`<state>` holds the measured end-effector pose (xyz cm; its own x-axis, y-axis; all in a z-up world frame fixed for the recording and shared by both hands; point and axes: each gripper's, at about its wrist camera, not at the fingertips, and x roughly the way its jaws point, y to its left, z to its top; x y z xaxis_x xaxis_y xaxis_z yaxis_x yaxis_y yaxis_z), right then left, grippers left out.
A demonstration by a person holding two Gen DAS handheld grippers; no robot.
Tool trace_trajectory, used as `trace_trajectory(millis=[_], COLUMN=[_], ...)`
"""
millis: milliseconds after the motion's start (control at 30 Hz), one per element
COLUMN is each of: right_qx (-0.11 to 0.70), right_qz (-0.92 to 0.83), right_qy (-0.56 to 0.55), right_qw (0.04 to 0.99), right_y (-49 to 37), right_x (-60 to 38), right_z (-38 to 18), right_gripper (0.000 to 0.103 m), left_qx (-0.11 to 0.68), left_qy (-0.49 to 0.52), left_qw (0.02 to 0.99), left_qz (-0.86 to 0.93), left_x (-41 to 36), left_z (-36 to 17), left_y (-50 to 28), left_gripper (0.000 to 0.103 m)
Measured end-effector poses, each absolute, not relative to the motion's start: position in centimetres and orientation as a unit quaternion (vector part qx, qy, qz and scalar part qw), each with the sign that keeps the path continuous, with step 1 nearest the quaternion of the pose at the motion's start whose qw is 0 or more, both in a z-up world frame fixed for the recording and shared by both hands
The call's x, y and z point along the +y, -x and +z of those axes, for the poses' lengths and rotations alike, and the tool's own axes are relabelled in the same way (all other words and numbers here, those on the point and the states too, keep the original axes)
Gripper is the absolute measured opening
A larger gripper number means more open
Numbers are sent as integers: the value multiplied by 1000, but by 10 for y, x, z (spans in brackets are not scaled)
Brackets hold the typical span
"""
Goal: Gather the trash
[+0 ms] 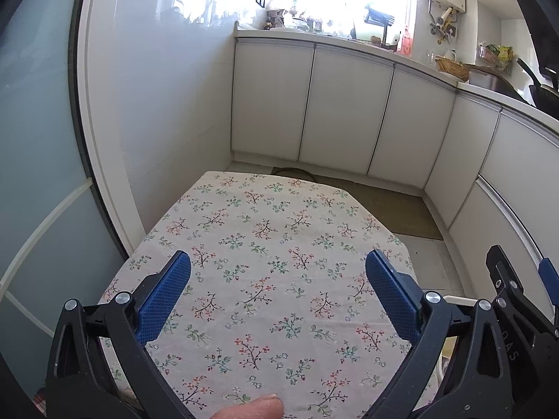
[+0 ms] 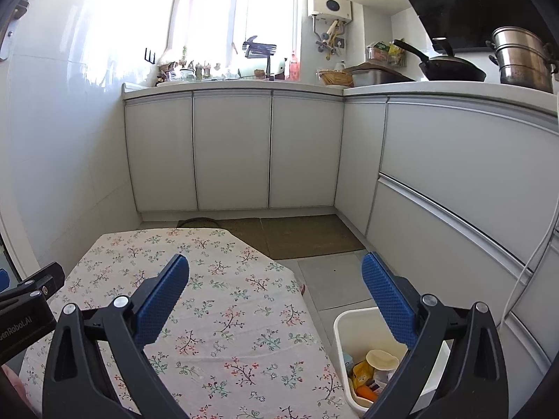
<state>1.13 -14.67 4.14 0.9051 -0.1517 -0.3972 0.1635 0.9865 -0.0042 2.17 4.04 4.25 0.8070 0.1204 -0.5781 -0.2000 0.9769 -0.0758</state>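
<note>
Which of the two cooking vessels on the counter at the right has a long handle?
The black wok has the long handle, pointing up and left. The tall steel steamer pot to its right has only short side handles.

1. One table with a floral cloth (image 2: 223,314) fills the near left.
2. One white bin (image 2: 340,328) sits near right, holding several pieces of trash (image 2: 370,370).
3. Two floor mats (image 2: 307,237) lie far.
4. One black pan (image 2: 450,70) and one steel pot (image 2: 522,59) stand far right.
</note>
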Motion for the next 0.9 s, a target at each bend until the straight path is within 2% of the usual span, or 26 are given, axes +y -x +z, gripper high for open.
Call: trace_trajectory(millis=[900], right_qx=[208], right_qz=[-98], right_qy=[-27], right_qw=[973], right_y=[-10], right_x=[-169], right_z=[38], right_gripper=[97], left_qx=[305], left_qy=[59], left_qw=[948], left_qz=[67], left_x=[18], left_z=[38], left_y=[-32], left_gripper=[96])
